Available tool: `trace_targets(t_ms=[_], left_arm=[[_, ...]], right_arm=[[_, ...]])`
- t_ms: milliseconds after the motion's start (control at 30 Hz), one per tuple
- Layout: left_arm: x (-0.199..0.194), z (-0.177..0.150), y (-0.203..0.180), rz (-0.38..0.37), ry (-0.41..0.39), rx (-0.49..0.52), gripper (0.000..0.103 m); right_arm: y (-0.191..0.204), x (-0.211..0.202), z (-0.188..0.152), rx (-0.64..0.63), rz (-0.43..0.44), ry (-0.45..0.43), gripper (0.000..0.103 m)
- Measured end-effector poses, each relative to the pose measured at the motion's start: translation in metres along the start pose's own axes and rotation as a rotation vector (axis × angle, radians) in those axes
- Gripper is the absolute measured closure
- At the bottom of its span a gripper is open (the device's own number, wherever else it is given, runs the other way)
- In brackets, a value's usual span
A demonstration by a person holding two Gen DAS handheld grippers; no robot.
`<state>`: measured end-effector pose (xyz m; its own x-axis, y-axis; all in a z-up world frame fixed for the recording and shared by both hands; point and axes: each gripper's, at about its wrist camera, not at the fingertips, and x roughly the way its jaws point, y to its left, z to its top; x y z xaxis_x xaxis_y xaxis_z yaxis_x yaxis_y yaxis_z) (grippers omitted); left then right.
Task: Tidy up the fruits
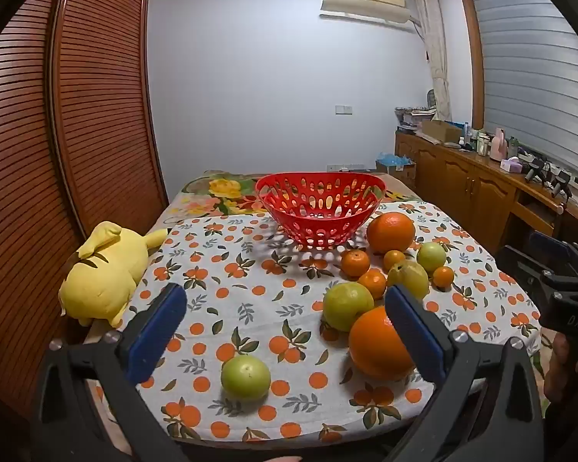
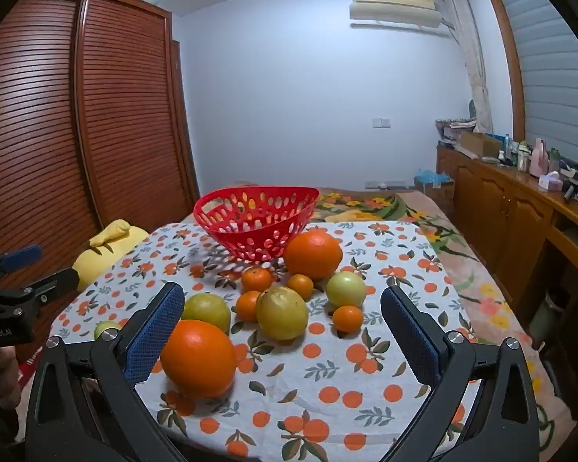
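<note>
You hold the left gripper [image 1: 285, 331] low over the near edge of the desk [image 1: 250, 308], aimed level toward the red basket [image 1: 320, 208]. Its blue fingers [image 1: 156, 331] are spread wide and grip nothing; a lone green fruit [image 1: 246, 378] lies on the cloth between them, nearer you than the basket and apart from both pads.

Your right gripper [image 2: 283, 331] sits at much the same height, also pointed at the red basket [image 2: 256, 221]. Its fingers [image 2: 154, 337] are fully apart with nothing between the pads; the near large orange [image 2: 198, 358] lies just beside the left finger, and whether they touch cannot be told.

The basket stands upright at the far side of the desk and has no fruit in it. The rest of the fruit is clustered on the cloth in front of the basket and to its right: a second large orange [image 2: 313, 255] just beside the basket, several small tangerines [image 2: 256, 279], and yellow-green fruits [image 2: 282, 312]. A yellow plush toy [image 1: 104, 273] lies left of the basket, at the desk's edge.
</note>
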<state>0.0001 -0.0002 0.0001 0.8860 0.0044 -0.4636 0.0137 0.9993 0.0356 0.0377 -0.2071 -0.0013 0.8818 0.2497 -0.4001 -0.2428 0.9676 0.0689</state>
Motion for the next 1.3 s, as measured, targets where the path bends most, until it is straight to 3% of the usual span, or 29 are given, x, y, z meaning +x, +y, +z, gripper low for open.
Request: trace_targets(t_ms=[1300], left_arm=[[-0.0039, 0.0013, 0.0011, -0.008, -0.002, -0.017, 0.000]], right_arm=[[-0.0004, -0.0021, -0.0001, 0.005, 0.004, 0.005, 0.000]])
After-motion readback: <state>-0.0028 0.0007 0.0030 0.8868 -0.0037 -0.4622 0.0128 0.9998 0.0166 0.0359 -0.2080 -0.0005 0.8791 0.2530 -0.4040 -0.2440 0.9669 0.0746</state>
